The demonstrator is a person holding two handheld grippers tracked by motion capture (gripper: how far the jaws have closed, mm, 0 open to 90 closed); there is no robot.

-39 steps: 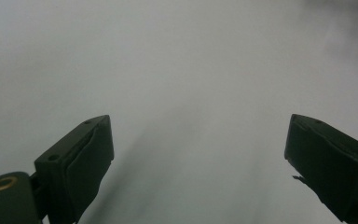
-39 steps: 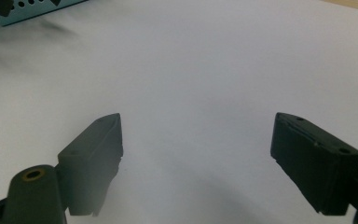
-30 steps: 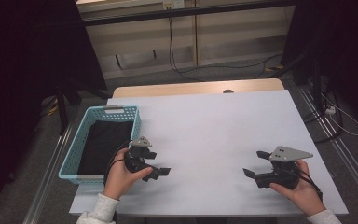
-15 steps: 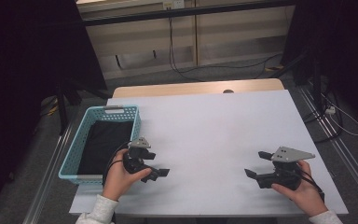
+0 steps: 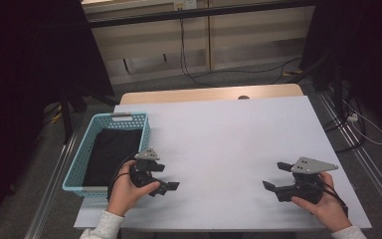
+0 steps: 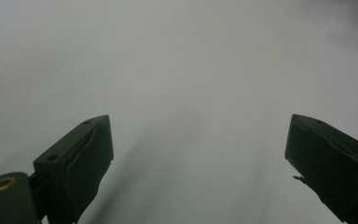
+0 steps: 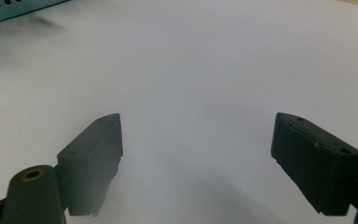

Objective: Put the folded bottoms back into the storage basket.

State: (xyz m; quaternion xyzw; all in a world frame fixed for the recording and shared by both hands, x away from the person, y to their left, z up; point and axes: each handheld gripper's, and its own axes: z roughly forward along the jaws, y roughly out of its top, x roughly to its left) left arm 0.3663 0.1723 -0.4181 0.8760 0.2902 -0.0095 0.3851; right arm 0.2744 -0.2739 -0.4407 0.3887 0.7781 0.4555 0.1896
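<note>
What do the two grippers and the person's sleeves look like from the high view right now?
Both are black handheld units with two blocky black jaws. The left gripper and the right gripper each carry a grey three-cornered plate on top, and a thin black cable loops from each by the hand. In the gripper views the jaws show dark flat pads and a brass-coloured ring near one base. The sleeves are light-coloured.

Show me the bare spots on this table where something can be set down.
Free: the wide white table top between the left gripper and right gripper, running to its far edge. Crowded: the left edge, taken by the blue basket holding black cloth.
</note>
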